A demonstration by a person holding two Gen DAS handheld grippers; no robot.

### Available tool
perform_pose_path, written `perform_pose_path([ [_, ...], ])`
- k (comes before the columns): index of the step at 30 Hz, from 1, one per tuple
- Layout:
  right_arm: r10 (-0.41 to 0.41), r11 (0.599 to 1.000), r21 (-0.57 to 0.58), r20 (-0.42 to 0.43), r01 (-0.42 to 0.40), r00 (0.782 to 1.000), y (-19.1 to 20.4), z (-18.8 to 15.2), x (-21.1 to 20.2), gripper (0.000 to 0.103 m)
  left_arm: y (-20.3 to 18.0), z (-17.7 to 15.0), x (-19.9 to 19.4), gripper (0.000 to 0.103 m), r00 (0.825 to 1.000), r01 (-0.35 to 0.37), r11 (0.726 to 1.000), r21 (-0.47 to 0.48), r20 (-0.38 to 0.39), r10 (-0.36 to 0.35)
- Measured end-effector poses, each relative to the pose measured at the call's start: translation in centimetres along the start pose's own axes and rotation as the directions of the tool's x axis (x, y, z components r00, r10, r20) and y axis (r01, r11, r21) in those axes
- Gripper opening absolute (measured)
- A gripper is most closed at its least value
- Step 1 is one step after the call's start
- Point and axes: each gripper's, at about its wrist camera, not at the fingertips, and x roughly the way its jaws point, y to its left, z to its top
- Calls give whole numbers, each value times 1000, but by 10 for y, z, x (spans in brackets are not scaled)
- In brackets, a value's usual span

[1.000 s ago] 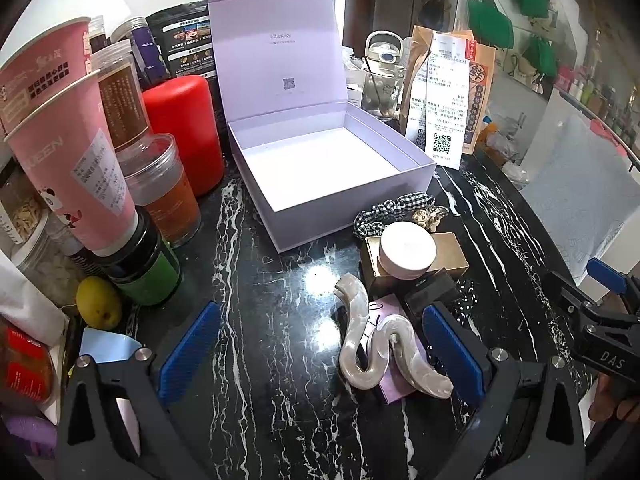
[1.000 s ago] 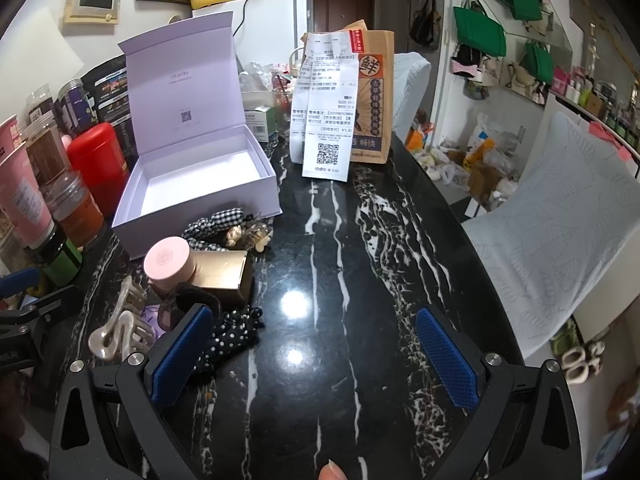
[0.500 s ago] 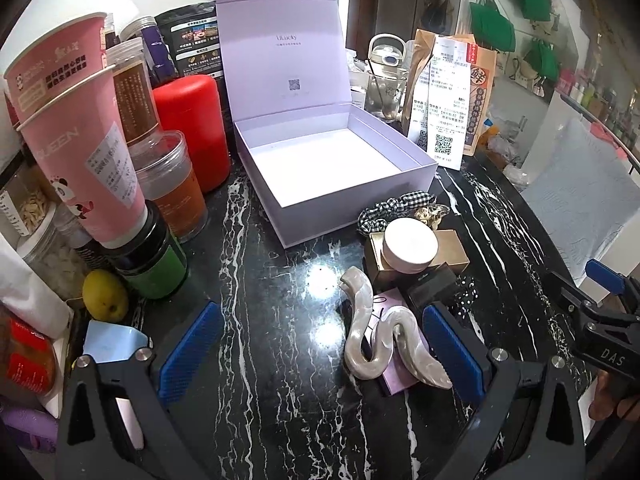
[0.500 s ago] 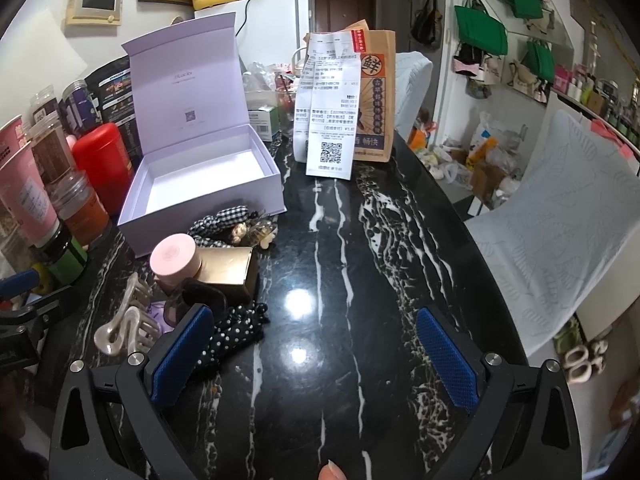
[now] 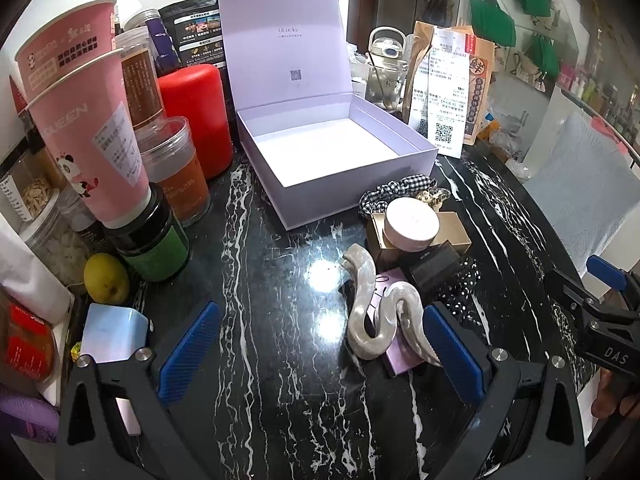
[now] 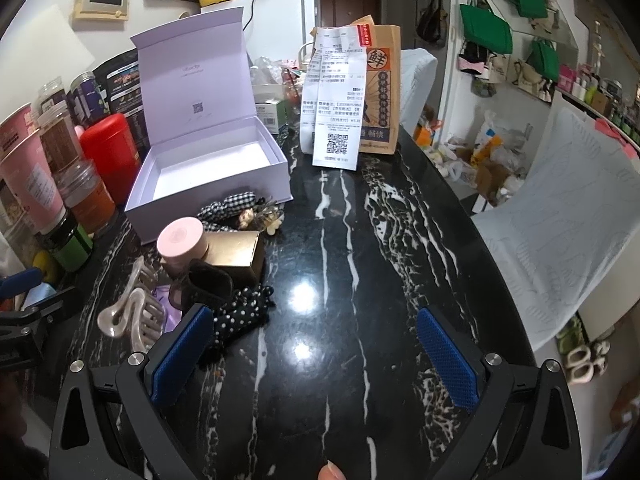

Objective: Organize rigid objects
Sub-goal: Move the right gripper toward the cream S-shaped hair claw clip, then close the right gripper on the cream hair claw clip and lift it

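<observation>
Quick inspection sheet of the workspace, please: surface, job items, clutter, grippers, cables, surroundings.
Surface: black marble table, glossy, with lamp glare.
Job's things: lilac box open and empty, lid upright; pearl hair claw lying on a purple card; pink jar on the gold box; checked scrunchie beside the lilac box; dark clip and dotted scrunchie nearby.
Clutter: pink cups, red canister, jars, lemon, paper bag with receipts.
Grippers: left gripper open, holding nothing, by the claw; right gripper open, over bare table.
Cables: one behind the box lid.
Surroundings: fridge, door, green bags on the wall.
</observation>
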Motion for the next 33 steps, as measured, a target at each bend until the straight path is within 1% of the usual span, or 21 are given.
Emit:
perform_pose_path([
  [9, 19, 1000, -17, -11, -19, 1000, 7, -6, 2, 103, 8, -10, 3, 103, 1000, -1, 1000, -5, -15, 1],
  [17, 69, 997, -38, -29, -70, 997, 22, -12, 10, 103, 20, -21, 13, 103, 999, -5, 1000, -7, -45, 5],
  [23, 130, 990, -58, -45, -132, 991, 38, -14, 18, 103, 30, -23, 22, 103, 998, -20, 1000, -1, -58, 20],
  [28, 200, 976, -72, -58, -204, 978, 54, -14, 26, 103, 41, -23, 30, 103, 997, -25, 1000, -9, -79, 24],
  [33, 248, 963, -86, -74, -254, 966, 71, -12, 36, 103, 52, -22, 37, 103, 995, -35, 999, -10, -88, 34],
])
